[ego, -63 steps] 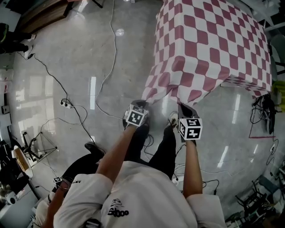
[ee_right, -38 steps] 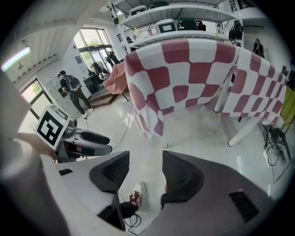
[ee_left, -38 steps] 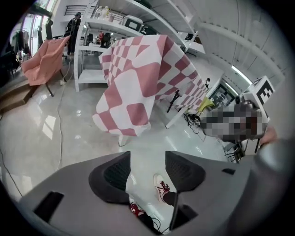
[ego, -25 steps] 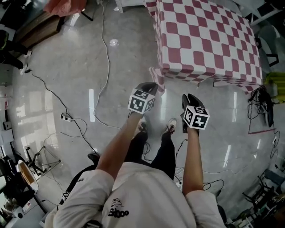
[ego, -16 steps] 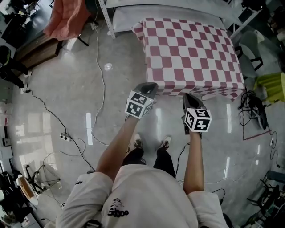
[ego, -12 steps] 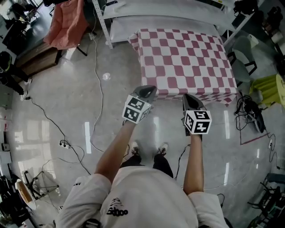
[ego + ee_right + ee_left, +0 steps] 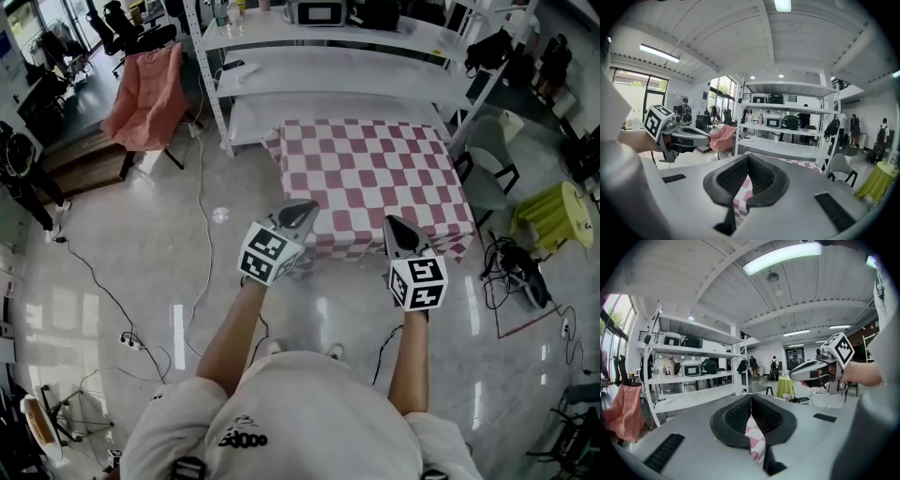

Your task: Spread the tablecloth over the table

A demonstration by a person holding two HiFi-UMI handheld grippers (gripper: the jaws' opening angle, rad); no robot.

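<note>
The red-and-white checked tablecloth (image 7: 370, 173) lies over the table, its edges hanging down the sides. My left gripper (image 7: 302, 208) and right gripper (image 7: 392, 223) are raised side by side in front of the table's near edge, apart from the cloth. In the left gripper view the left gripper (image 7: 751, 401) is shut; a strip of checked cloth shows through the gap below its pads, and the right gripper (image 7: 820, 369) hangs beside it. The right gripper (image 7: 746, 161) is shut too, with the cloth (image 7: 797, 162) beyond it. Neither holds anything.
White shelving (image 7: 319, 56) stands right behind the table. A pink-draped chair (image 7: 145, 94) is at the left, a grey chair (image 7: 483, 178) and a yellow-green cloth-covered stand (image 7: 558, 216) at the right. Cables (image 7: 202, 216) trail over the glossy floor.
Both grippers were down at the cloth's near hem, which was pulled out toward me. The hem has dropped against the table, and both grippers have risen well above the floor with nothing in them.
</note>
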